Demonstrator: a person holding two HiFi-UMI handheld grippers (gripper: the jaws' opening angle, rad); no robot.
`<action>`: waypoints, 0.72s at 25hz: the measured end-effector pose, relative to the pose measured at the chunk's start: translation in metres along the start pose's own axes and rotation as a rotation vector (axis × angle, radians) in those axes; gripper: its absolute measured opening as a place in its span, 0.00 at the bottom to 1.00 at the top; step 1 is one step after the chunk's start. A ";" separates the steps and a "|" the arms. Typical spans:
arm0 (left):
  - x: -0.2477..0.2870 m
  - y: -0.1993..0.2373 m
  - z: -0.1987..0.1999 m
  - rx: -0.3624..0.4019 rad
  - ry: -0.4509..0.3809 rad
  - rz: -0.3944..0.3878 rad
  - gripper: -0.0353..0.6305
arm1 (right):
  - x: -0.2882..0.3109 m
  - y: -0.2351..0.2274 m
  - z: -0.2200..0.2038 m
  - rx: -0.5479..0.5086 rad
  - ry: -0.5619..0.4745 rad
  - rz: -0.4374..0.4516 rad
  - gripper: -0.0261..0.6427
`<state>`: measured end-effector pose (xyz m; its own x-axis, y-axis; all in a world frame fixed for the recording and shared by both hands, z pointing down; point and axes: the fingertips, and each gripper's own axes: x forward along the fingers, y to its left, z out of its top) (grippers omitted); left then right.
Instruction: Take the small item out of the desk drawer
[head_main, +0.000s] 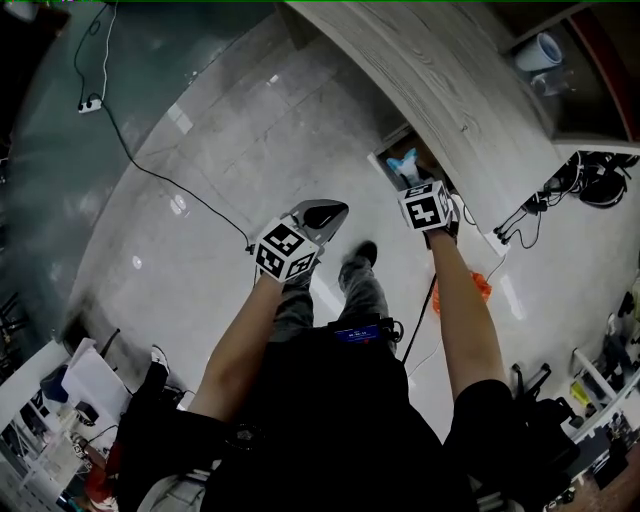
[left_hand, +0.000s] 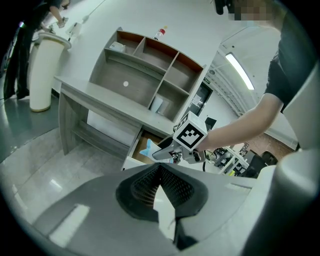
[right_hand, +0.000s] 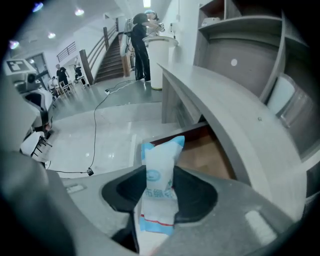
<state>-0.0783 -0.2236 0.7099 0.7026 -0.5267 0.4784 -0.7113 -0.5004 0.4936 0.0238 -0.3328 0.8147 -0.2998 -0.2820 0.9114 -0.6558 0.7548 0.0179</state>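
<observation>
The small packet (right_hand: 161, 165), blue and white, is being clamped upright between the pads of the right gripper (right_hand: 162, 197), and it is hanging just above the open desk drawer (right_hand: 206, 150) rather than lying on its brown floor. The left gripper (left_hand: 160, 186) is hovering well back from the desk (left_hand: 100, 97) with its jaws pressed together and nothing between them. By my reading the grasp and lift-out are nearly finished, leaving only to carry the packet clear of the drawer front.
</observation>
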 end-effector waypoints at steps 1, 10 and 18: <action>-0.002 -0.002 0.001 0.004 0.000 -0.001 0.06 | -0.004 0.001 0.001 0.002 -0.005 -0.001 0.29; -0.020 -0.012 0.013 0.035 0.000 -0.006 0.06 | -0.049 0.011 0.015 0.021 -0.066 -0.007 0.29; -0.027 -0.024 0.029 0.074 0.000 -0.027 0.06 | -0.089 0.018 0.015 0.047 -0.123 -0.013 0.29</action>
<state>-0.0809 -0.2169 0.6642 0.7215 -0.5121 0.4660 -0.6916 -0.5640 0.4511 0.0283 -0.3032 0.7280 -0.3720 -0.3640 0.8539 -0.6911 0.7227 0.0070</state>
